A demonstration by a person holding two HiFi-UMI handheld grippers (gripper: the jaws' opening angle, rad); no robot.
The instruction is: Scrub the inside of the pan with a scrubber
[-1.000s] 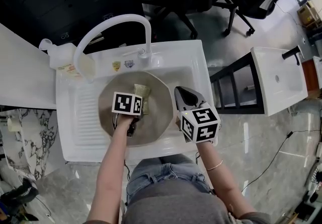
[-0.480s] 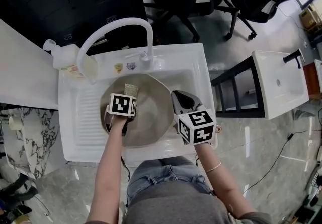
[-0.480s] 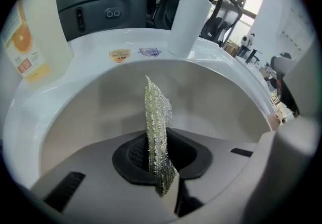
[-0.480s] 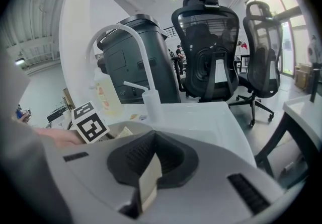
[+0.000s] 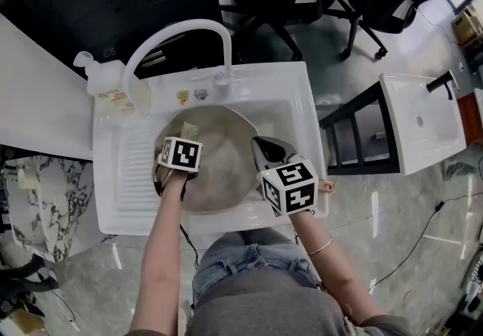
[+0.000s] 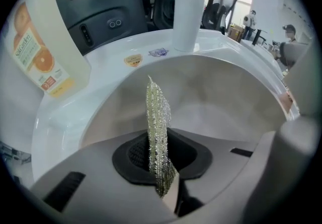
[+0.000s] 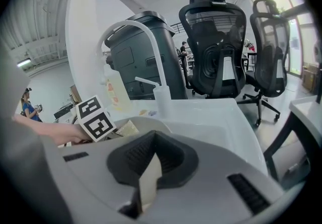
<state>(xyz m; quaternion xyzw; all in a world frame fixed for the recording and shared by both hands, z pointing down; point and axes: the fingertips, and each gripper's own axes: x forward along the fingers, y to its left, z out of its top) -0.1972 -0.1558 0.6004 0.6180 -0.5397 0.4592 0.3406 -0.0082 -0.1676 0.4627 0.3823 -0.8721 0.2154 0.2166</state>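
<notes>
Our left gripper (image 5: 183, 147) has slid left across the pan (image 5: 226, 172), taking the scrubber (image 6: 157, 127) toward the left wall, so we judge the scrubbing stroke well under way. Its fingers pinch the glittery mesh scrubber upright, its tip just ahead of them over the pan's dull grey-brown inside. Our right gripper (image 7: 150, 175) is pressed onto a pale strip, probably the pan's rim. The sink (image 5: 302, 100) lies beyond both.

Scrubber (image 5: 189, 131) farther left in pan (image 5: 225, 164)
</notes>
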